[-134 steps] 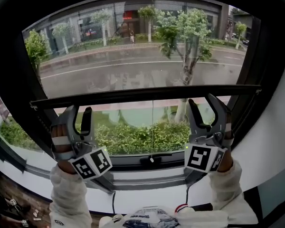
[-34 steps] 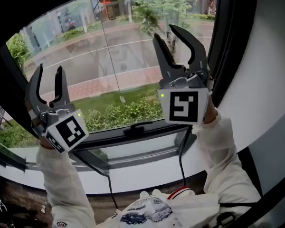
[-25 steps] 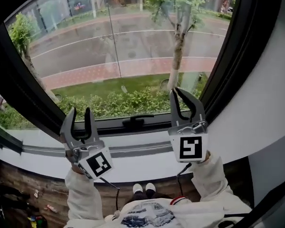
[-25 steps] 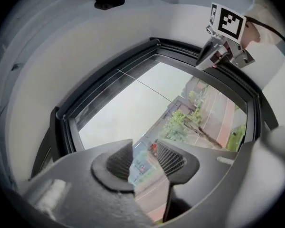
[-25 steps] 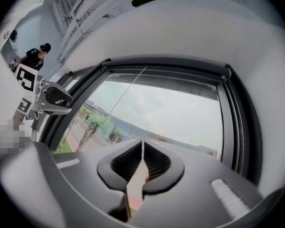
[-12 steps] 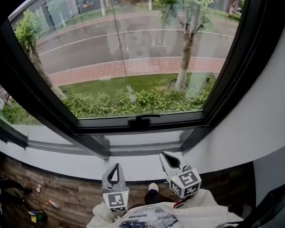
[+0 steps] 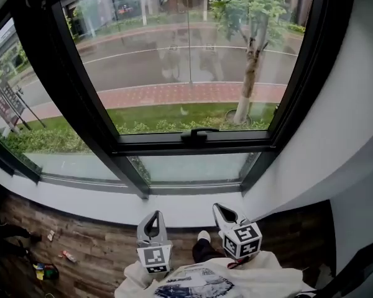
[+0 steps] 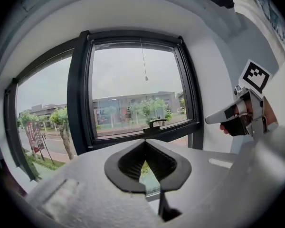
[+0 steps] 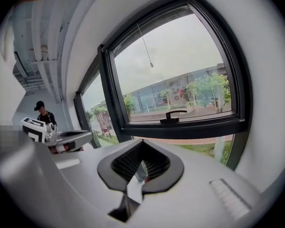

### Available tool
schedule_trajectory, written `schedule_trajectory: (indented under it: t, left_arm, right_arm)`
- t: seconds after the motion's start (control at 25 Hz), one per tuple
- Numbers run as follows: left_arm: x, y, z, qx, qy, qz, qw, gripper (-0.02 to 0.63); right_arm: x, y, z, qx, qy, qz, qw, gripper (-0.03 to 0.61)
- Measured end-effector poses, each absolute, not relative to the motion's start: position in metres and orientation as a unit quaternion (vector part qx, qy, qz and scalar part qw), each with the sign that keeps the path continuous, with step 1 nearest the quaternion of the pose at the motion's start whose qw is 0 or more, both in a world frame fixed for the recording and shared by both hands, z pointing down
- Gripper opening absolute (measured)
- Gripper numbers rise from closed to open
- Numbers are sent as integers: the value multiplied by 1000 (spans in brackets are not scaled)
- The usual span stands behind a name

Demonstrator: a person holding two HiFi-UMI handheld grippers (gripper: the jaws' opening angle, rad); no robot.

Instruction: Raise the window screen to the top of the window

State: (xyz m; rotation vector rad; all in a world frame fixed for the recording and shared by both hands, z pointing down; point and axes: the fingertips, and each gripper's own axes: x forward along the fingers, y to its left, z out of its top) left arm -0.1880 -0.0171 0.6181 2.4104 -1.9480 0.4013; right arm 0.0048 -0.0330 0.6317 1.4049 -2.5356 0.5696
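The window [image 7: 193, 61] has a black frame and a black handle [image 7: 198, 134] on its lower rail. No screen covers the glass. Only its thin pull cord [image 7: 189, 48] hangs down the middle, and it also shows in the left gripper view [image 8: 143, 61] and the right gripper view [image 9: 145, 46]. My left gripper [image 7: 152, 218] [image 8: 143, 141] is low in front of my body, shut and empty. My right gripper [image 7: 221, 210] [image 9: 141, 141] is beside it, also shut and empty. Both are well below the sill and touch nothing.
A white sill [image 7: 174, 207] and white wall [image 7: 336, 135] border the window. Below lies a wooden floor [image 7: 81, 253] with small items [image 7: 46, 269] at the left. A second window [image 7: 12, 98] stands to the left. A person in a dark cap [image 9: 42, 113] is at the far left.
Both grippers dropped from in front of the glass to low by my body. The left jaws closed. The head view now takes in more of the window and floor.
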Motion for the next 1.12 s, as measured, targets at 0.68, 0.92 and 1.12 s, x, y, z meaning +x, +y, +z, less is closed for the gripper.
schedule_trajectory:
  t: [0.68, 0.92, 1.12]
  left_arm:
    - [-214, 313, 620, 808, -572, 137, -8, 3]
    - [-186, 334, 593, 822, -556, 123, -28, 3]
    - [-166, 333, 605, 814, -565, 134, -20, 3]
  right_arm:
    - [-54, 288, 611, 515, -843, 139, 71, 5]
    - [-26, 316, 602, 536, -830, 138, 74, 5]
    - [-6, 326, 612, 536, -829, 132, 92, 4]
